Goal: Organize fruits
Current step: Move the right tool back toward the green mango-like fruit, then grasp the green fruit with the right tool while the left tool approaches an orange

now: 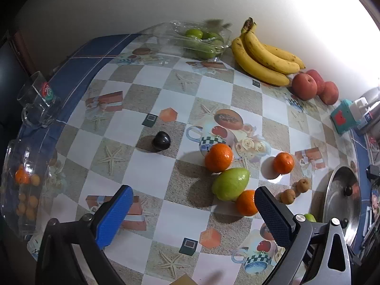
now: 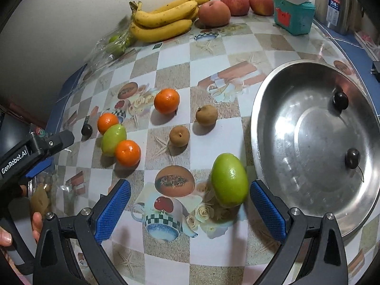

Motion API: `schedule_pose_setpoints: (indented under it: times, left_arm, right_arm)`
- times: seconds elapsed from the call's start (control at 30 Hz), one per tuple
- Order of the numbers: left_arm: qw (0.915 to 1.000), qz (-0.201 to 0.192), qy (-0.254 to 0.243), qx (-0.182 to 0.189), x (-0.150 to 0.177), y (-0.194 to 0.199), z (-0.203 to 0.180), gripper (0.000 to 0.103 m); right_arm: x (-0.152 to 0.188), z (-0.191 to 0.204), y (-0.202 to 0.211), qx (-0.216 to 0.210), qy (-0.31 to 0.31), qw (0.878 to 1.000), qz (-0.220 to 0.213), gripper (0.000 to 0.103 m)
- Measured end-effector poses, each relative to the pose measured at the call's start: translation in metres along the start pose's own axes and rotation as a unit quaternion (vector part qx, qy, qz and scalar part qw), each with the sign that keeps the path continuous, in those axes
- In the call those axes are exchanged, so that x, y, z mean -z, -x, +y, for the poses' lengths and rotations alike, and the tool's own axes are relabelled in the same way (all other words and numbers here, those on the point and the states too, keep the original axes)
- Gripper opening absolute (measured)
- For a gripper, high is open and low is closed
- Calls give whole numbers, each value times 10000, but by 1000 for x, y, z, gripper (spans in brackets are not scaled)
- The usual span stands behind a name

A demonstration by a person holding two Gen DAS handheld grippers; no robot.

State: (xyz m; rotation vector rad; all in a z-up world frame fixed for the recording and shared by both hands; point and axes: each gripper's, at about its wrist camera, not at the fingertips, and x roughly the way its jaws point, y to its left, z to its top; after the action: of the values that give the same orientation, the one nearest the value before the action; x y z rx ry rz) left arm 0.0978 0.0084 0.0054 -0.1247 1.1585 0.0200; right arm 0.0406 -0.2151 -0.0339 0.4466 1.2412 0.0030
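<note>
My right gripper (image 2: 190,204) jaws spread, one green fruit (image 2: 229,180) between; ahead three oranges (image 2: 167,101), two cherries (image 2: 341,100) in pan (image 2: 273,109). Left gripper (image 1: 193,211) jaws spread, empty.

My right gripper (image 2: 190,204) hung wide open over the tablecloth (image 2: 249,47), a green fruit (image 2: 229,180) lying just inside its right finger; beside it the steel basin (image 2: 273,109) held two dark cherries (image 2: 340,101).

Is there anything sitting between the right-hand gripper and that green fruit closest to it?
Nothing visible. The right gripper is open, and the green fruit lies on the tablecloth just ahead of its right finger, with only bare cloth before it. The steel pan sits farther right.
</note>
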Motion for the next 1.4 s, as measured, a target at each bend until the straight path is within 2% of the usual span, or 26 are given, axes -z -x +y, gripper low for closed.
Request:
schedule_pose_setpoints:
  times: [0.17, 0.5, 0.57, 0.7, 0.73, 0.77, 0.83, 0.93, 1.03, 1.1, 1.13, 1.27, 1.3, 1.33, 1.37, 1.4]
  left_arm:
    - [10000, 7, 5, 38, 0, 1, 0, 103]
    - [9999, 109, 60, 75, 2, -4, -1, 103]
    - [9999, 113, 70, 71, 2, -4, -1, 103]
    - [9999, 116, 92, 75, 2, -4, 0, 103]
    - [9999, 114, 104, 69, 2, -4, 0, 103]
    - [9998, 114, 117, 62, 2, -4, 1, 103]
    - [9998, 121, 143, 54, 2, -5, 2, 103]
    - [9998, 141, 115, 72, 2, -6, 0, 103]
    - [9997, 174, 92, 106, 3, -7, -2, 103]
    - [9997, 204, 78, 99, 4, -9, -4, 103]
    - [9997, 216, 78, 102, 4, -10, -4, 103]
    - [9991, 292, 167, 243, 5, -14, -5, 103]
    - [9989, 323, 186, 269, 6, -16, -5, 103]
    - [9989, 337, 188, 269, 6, -17, -6, 103]
    - [9989, 356, 180, 259, 6, -19, -7, 103]
    - [9988, 386, 164, 246, 6, -21, -9, 103]
  right_arm:
    - [0, 2, -3, -106, 15, 9999, 84, 100]
    - [-3, -1, -11, 19, 38, 9998, 191, 100]
    - [-4, -1, -9, -133, -19, 9997, 196, 100]
    - [-4, 7, 0, -779, 25, 9969, 145, 100]
    - [-5, 10, 3, -811, 77, 9966, 92, 100]
    - [-5, 12, 5, -735, 140, 9972, 28, 100]
    - [-6, 15, 8, -273, 317, 9991, -109, 100]
    - [-6, 12, 1, 100, 412, 9991, -35, 100]
    - [-5, 10, -11, 152, 456, 9987, 148, 92]
    - [-5, 12, -18, 281, 547, 9978, 232, 75]
    - [-4, 14, -23, 308, 600, 9973, 301, 71]
    - [-1, 19, -37, 384, 728, 9954, 493, 68]
    - [-1, 21, -41, 434, 776, 9947, 518, 64]
    - [-1, 22, -43, 457, 808, 9942, 545, 59]
    - [0, 22, -44, 457, 819, 9940, 567, 48]
    - [0, 22, -45, 427, 801, 9942, 574, 42]
